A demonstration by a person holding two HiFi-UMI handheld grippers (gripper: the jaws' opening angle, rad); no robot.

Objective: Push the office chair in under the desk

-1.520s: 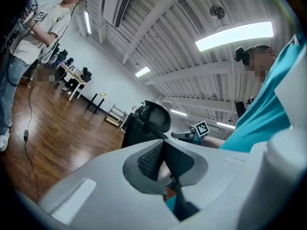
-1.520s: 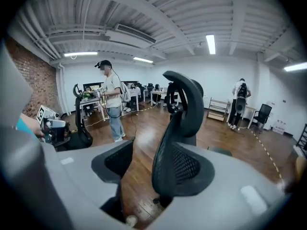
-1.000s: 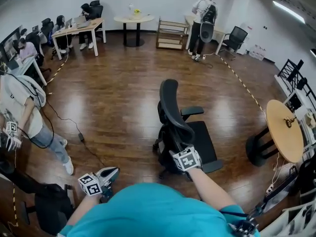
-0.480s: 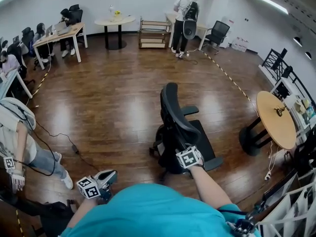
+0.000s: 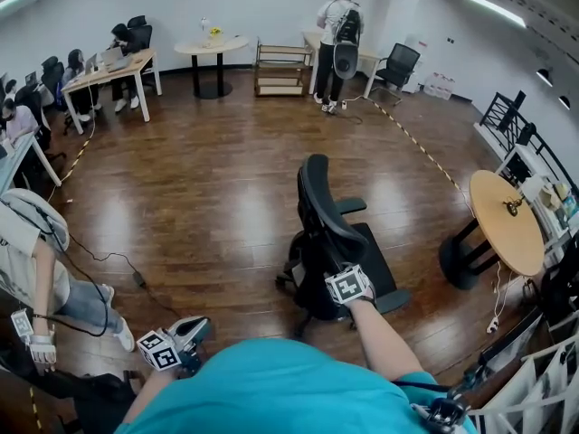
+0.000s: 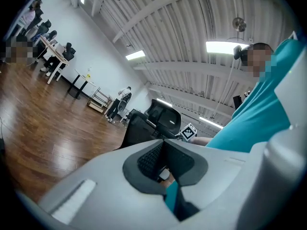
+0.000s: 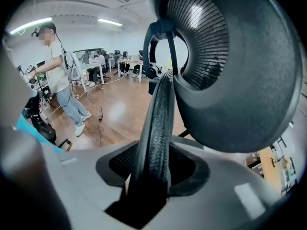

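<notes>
A person in a white top with a black backpack is standing at the upper middle, beside a low wooden rack and a round white table. A black cable is trailing across the glossy brown plank floor at left. A round light-wood table is standing at right.

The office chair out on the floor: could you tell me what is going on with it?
A person holds a gripper in each hand. The right gripper has just closed its jaws on the backrest rim of the office chair. The left gripper is shut and empty, low at the person's side. The chair stands on open wood floor, not under a desk.
</notes>
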